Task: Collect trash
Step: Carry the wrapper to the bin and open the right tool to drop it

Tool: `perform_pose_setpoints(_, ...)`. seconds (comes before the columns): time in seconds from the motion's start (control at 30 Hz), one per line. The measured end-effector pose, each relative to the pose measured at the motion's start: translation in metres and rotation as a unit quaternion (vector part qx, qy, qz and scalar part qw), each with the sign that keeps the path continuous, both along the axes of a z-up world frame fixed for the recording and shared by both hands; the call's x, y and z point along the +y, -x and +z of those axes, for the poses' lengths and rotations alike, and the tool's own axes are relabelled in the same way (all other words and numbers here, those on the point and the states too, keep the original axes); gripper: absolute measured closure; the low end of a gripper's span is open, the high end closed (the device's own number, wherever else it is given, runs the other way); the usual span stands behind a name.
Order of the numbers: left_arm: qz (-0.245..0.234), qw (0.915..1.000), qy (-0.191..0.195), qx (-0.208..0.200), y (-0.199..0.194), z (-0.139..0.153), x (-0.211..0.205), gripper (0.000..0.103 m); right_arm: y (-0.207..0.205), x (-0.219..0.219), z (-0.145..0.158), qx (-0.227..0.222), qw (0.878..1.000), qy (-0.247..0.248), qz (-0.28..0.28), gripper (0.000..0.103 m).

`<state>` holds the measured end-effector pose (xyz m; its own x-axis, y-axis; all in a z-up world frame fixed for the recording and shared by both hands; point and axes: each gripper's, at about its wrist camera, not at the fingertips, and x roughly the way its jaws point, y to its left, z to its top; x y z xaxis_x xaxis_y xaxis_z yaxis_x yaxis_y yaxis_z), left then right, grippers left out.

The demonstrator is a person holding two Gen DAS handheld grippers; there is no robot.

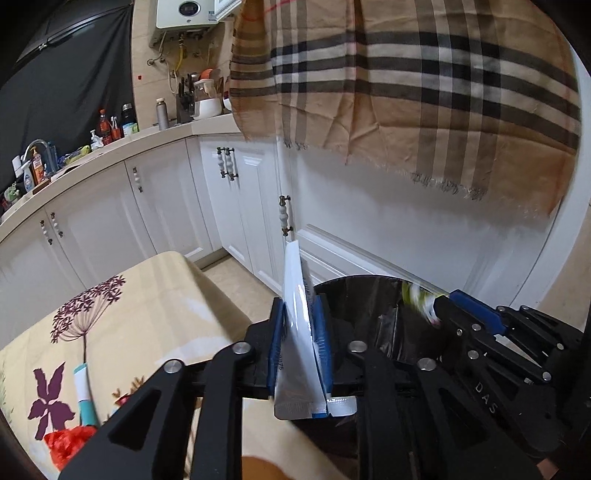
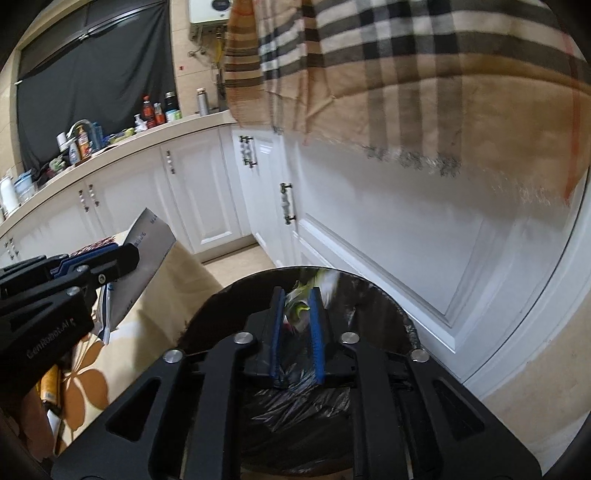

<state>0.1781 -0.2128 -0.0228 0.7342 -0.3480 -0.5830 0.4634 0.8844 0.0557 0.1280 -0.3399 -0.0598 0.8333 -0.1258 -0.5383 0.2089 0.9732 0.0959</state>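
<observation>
Holding two pieces: my left gripper (image 1: 301, 325) pinches one white pouch (image 1: 295, 295) beside the table edge (image 1: 207, 280); my right gripper (image 2: 298, 321) has one crumpled wrapper (image 2: 299, 299) between slightly parted pads over one bin (image 2: 388, 306)

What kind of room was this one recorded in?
A home kitchen, most likely: white cabinets run under a countertop crowded with bottles, a faucet stands at the sink end, and a water heater hangs on the tiled wall.

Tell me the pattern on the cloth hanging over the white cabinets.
The hanging cloth is a tan check with black, white and grey stripes. It shows sharpest in the left wrist view.
</observation>
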Motion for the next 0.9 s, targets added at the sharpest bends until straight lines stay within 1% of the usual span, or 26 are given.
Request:
perform_pose_setpoints(0.03,0.0,1.0,-0.001,0.0,-0.001,-0.001,-0.001,0.08,0.0,-0.002,-0.001,0.0,1.0,-0.001,-0.004,0.076)
perform_pose_setpoints(0.07,0.001,1.0,-0.001,0.002,-0.002,-0.002,-0.002,0.075,-0.001,-0.004,-0.002,0.0,1.0,0.0,-0.009,0.074)
perform_pose_setpoints(0.1,0.002,1.0,-0.001,0.003,-0.004,-0.003,-0.003,0.067,0.0,-0.005,-0.002,-0.001,1.0,0.0,-0.011,0.071)
perform_pose_setpoints(0.17,0.004,1.0,0.005,0.004,-0.005,-0.002,-0.002,0.059,0.001,-0.007,-0.002,-0.001,1.0,-0.001,-0.013,0.07)
perform_pose_setpoints(0.33,0.012,0.9998,0.013,0.001,-0.002,0.005,0.007,0.057,0.01,-0.005,0.003,-0.003,1.0,0.002,-0.015,0.064)
perform_pose_setpoints(0.47,0.028,0.9993,0.024,-0.003,0.009,0.015,0.029,0.05,0.022,0.006,0.01,-0.005,1.0,0.003,-0.007,0.063)
perform_pose_setpoints(0.5,0.031,0.9992,0.024,-0.005,0.012,0.016,0.034,0.05,0.023,0.009,0.012,-0.004,1.0,0.003,-0.004,0.063)
perform_pose_setpoints(0.67,0.063,0.9977,0.026,-0.007,0.037,0.022,0.08,0.046,0.039,0.038,0.02,-0.002,1.0,-0.003,0.023,0.062)
perform_pose_setpoints(0.8,0.102,0.9946,0.019,-0.007,0.061,0.021,0.125,0.045,0.051,0.069,0.025,0.0,0.998,-0.006,0.055,0.061)
perform_pose_setpoints(0.9,0.136,0.9905,0.015,-0.004,0.078,0.019,0.161,0.045,0.059,0.094,0.029,-0.001,0.997,-0.006,0.081,0.056)
